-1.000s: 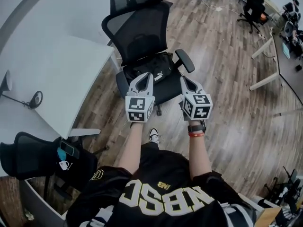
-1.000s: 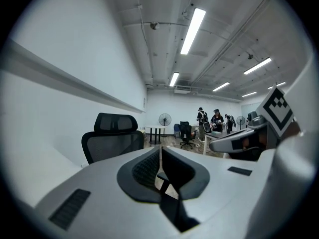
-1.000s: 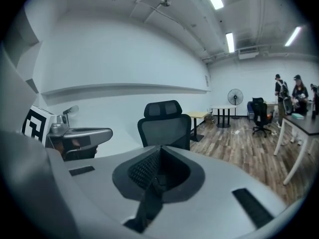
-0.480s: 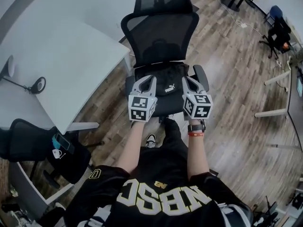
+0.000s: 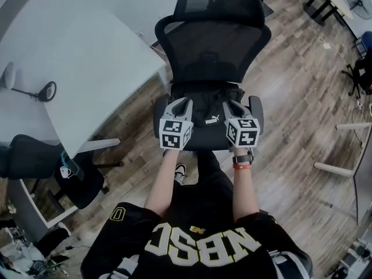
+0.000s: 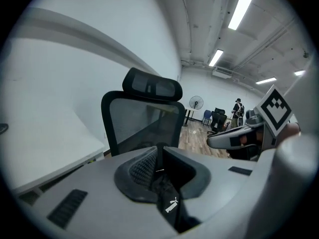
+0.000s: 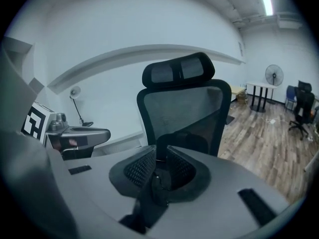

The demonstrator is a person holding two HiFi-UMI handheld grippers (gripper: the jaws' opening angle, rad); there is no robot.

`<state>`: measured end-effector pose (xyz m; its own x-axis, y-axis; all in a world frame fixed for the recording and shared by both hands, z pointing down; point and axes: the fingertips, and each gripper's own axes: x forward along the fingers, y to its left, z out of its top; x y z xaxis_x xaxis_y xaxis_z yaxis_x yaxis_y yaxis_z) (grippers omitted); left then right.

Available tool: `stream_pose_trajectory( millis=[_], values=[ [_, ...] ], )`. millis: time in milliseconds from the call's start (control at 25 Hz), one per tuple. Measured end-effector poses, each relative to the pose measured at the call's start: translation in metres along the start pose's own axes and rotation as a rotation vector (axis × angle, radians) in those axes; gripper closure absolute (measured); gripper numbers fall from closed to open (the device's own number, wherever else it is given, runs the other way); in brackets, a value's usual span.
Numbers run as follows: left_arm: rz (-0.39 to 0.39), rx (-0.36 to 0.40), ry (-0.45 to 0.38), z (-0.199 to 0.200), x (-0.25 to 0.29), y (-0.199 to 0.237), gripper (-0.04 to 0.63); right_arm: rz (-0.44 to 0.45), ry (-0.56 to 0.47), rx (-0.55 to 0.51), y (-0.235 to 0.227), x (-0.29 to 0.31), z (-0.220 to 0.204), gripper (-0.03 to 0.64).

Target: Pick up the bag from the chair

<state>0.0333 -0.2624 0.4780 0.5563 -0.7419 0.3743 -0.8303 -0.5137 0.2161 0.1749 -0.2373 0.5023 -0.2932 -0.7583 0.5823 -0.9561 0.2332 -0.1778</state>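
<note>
- Left tool [image 5: 181, 102] is pressed together and empty; right tool [image 5: 231, 104] has just been opening a crack, with nothing between its jaws.
- Black bag [image 5: 204, 99] lies just beyond both tips, long axis left-right across the chair [image 5: 212, 45] seat, seemingly equally near both.

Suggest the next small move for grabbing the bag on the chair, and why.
Probably open the left gripper: it's shut, while the right gripper has just been opening its jaws, nothing between them; both hang over the bag on the chair.
</note>
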Motion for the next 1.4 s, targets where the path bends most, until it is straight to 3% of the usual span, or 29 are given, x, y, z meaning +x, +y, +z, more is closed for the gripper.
stream_pose_trajectory(
  millis=[120,240,280,440,680,1200,1400],
  values=[
    [0.021,-0.039,0.050,-0.020,0.029,0.008,0.555,0.018,0.058,0.006,-0.022,0.027,-0.012,0.536],
    [0.017,-0.090,0.104,-0.037,0.052,0.018,0.430,0.048,0.118,0.006,-0.039,0.055,-0.031,0.516],
    [0.021,-0.099,0.123,-0.043,0.059,0.022,0.419,0.059,0.136,0.013,-0.044,0.064,-0.037,0.506],
    [0.060,-0.108,0.199,-0.075,0.088,0.038,0.398,0.078,0.201,0.052,-0.071,0.096,-0.060,0.469],
    [0.074,-0.192,0.308,-0.128,0.122,0.056,0.321,0.074,0.318,0.053,-0.104,0.145,-0.102,0.386],
    [0.124,-0.292,0.439,-0.227,0.179,0.095,0.247,0.055,0.453,0.044,-0.153,0.220,-0.180,0.268],
    [0.155,-0.316,0.486,-0.273,0.196,0.104,0.218,-0.005,0.477,0.055,-0.177,0.240,-0.213,0.216]
  ],
)
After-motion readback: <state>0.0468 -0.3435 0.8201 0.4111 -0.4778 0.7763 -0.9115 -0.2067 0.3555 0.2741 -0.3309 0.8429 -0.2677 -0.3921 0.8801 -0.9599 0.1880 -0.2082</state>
